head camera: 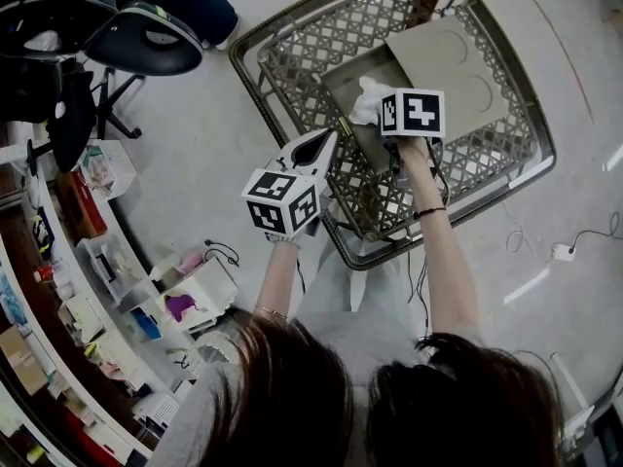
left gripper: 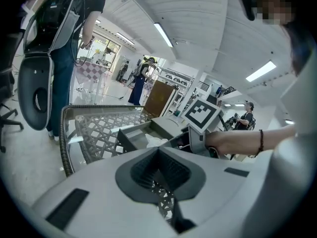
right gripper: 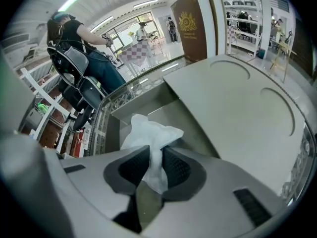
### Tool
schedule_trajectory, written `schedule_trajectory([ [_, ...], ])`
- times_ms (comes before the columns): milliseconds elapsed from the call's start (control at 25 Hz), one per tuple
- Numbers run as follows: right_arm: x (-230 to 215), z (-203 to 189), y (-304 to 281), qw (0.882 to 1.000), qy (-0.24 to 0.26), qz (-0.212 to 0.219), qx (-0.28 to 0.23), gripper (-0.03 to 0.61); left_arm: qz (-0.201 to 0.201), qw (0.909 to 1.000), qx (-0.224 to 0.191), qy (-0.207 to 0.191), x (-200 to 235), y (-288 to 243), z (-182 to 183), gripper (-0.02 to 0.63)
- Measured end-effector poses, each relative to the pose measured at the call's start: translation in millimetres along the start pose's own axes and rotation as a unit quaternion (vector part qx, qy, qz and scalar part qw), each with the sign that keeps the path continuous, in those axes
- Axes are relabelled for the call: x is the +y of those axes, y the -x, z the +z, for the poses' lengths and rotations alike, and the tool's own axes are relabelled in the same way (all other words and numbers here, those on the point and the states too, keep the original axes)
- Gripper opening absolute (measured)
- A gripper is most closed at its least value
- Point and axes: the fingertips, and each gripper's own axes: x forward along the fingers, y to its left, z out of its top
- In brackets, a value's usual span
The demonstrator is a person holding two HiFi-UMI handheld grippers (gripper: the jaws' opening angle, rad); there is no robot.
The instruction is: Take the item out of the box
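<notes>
The right gripper (right gripper: 154,155) has its jaws closed most of the way, pinched on a crumpled white item (right gripper: 148,133) of thin, soft material; the item's lower part runs down between the two pads while its bunched upper part stands above them; in the head view the same white item (head camera: 368,100) sits at the open mouth of a grey box (head camera: 343,78), just above the box's inner floor; the box lid (head camera: 453,71) is folded back to the right and lies flat, with two round shapes pressed into it; the box rests on a table (head camera: 292,56) with a lattice top and a dark woven rim; the left gripper (left gripper: 158,152) has its jaws together with nothing between them; it hangs over the near edge of the table, just beside the box's near corner, though contact cannot be told; an office chair (head camera: 146,37) stands on the floor well apart from the table.
</notes>
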Motion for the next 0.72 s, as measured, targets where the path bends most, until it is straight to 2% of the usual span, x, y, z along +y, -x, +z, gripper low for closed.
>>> schedule_trajectory([
  [160,2.8,1.1,1.4,1.000,0.002,0.001,-0.002,0.073,-0.001,1.0000,-0.002,-0.001,-0.6,1.0,1.4,0.018],
  [440,6.1,3.5,10.9,1.000,0.010,0.004,-0.011,0.066,0.004,0.9999,-0.011,-0.004,-0.8,6.6,11.3,0.018],
  [720,14.6,16.4,38.0,0.999,0.017,0.016,-0.048,0.064,0.004,0.9998,-0.017,-0.007,-6.3,14.5,23.7,0.017],
])
